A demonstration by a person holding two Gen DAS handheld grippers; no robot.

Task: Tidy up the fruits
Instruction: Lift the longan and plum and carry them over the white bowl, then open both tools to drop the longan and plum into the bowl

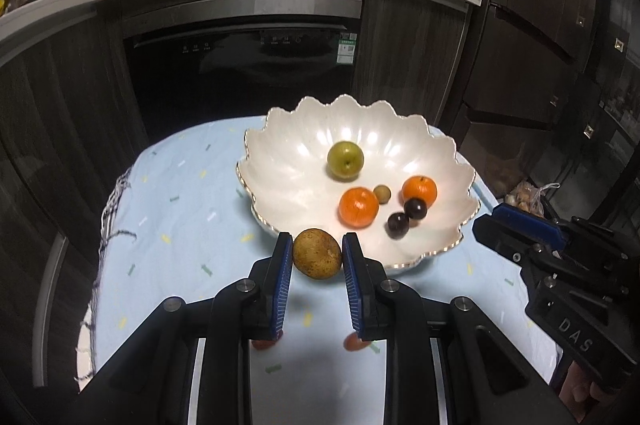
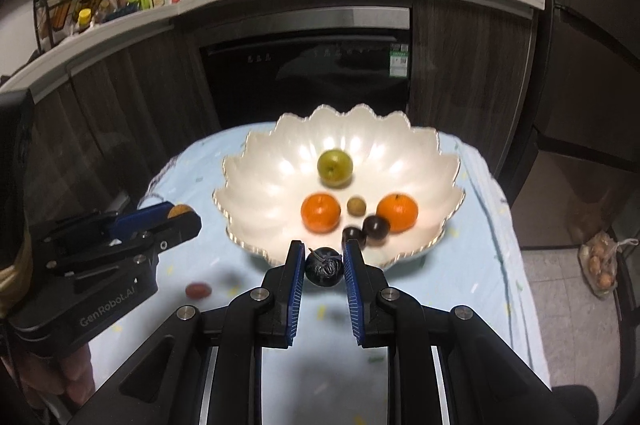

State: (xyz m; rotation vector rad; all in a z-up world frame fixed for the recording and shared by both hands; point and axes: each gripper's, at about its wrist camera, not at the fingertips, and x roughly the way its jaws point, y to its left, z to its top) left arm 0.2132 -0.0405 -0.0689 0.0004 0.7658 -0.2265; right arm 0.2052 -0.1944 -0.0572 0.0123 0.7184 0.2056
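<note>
Brown fruit [image 1: 317, 254] sits clamped between the left gripper [image 1: 317, 257] fingers, just short of the white bowl [image 1: 280, 153]; the right gripper [image 2: 324, 265] pinches a dark fruit [image 2: 325, 267]. Best bet: clear the scalloped rim, lower gently, then release ahead of the fingers.

Black hand-held gripper [image 1: 317, 253], blue pads [image 1: 280, 289]

White bowl [image 1: 280, 161]; pale-blue flecked cloth [image 1: 180, 225].

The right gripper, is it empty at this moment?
No, the right gripper is shut on a dark wrinkled fruit held between its blue pads in front of the white bowl.
</note>
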